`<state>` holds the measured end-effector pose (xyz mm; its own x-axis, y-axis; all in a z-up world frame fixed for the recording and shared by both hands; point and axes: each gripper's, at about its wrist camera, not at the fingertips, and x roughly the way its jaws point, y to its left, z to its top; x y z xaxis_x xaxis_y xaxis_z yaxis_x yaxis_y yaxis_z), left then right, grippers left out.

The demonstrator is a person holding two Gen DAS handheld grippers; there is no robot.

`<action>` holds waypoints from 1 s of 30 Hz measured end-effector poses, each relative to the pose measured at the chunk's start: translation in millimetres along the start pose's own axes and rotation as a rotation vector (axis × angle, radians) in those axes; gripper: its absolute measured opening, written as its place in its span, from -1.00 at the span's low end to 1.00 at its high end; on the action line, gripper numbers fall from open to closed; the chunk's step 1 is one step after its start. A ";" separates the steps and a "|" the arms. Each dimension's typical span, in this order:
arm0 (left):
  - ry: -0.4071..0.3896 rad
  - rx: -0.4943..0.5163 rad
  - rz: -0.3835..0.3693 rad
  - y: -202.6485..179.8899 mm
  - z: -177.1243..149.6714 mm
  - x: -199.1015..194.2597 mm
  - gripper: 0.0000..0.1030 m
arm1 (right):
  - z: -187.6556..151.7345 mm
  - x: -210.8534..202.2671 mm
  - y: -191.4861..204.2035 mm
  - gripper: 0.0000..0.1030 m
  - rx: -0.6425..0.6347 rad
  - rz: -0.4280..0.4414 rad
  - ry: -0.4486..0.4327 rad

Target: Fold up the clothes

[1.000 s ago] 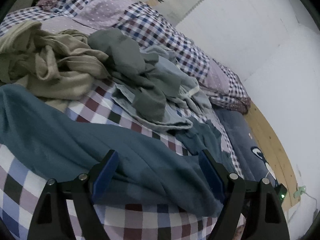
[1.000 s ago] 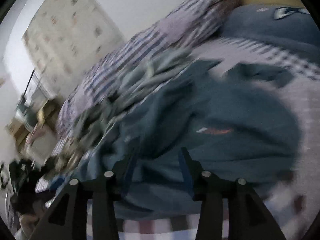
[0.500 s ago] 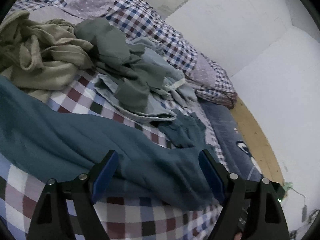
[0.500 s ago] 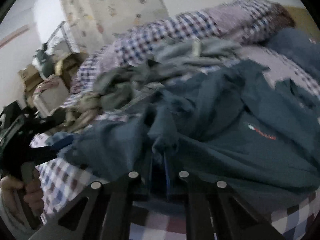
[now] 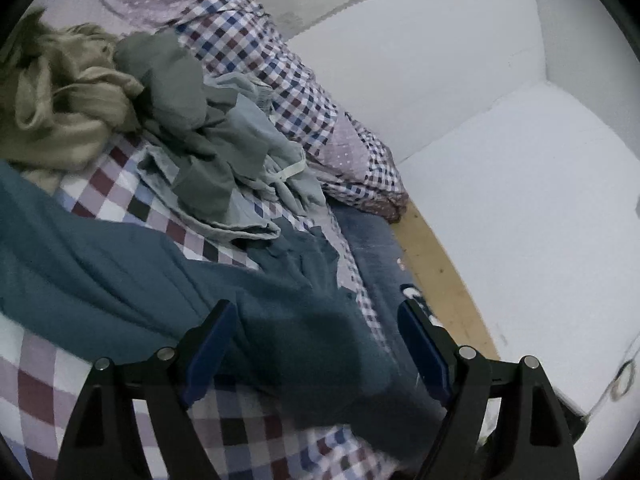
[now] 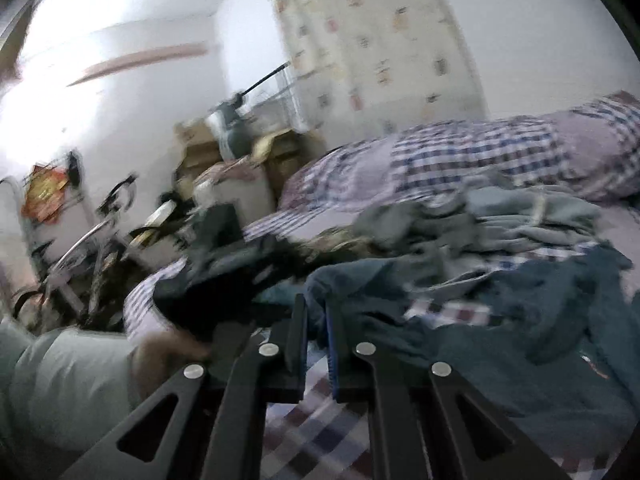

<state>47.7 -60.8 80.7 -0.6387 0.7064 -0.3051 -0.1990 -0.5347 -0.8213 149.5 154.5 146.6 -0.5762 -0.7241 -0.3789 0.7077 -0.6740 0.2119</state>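
Teal garment (image 5: pixel 168 280) sprawls across the near part of the checked bedspread (image 5: pixel 120 196), running from the left edge to the near right corner of the bed, rumpled and uneven, with a small red mark on it in the right wrist view.

Farther left lies a crumpled beige garment (image 5: pixel 60 120), and to its right a heap of grey and pale blue clothes (image 5: pixel 208 148), none of them flat.

Left gripper (image 5: pixel 316 344) hovers over the teal cloth's right end with its jaws spread wide and nothing between them. Right gripper (image 6: pixel 316 332) has its jaws drawn nearly together, pinching what seems to be a fold of the teal cloth.

Judging by this, the cloth is being handled between the two tools. To do it well, the pinch should stay firm while the free tool takes an edge or corner, not a bunch of loose middle, so the fabric pulls taut and flat before any crease is laid. Blur in the right wrist view leaves the exact grip point uncertain.
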 end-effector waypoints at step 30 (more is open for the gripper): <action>-0.060 -0.049 0.249 37.2 -55.5 -108.5 0.65 | -138.1 -39.5 76.9 -0.14 0.118 -0.067 0.418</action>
<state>150.9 -131.6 56.5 -0.7066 0.5260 -0.4733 0.0052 -0.6649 -0.7469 283.1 151.4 53.4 -0.3867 -0.5733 -0.7223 0.6091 -0.7469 0.2667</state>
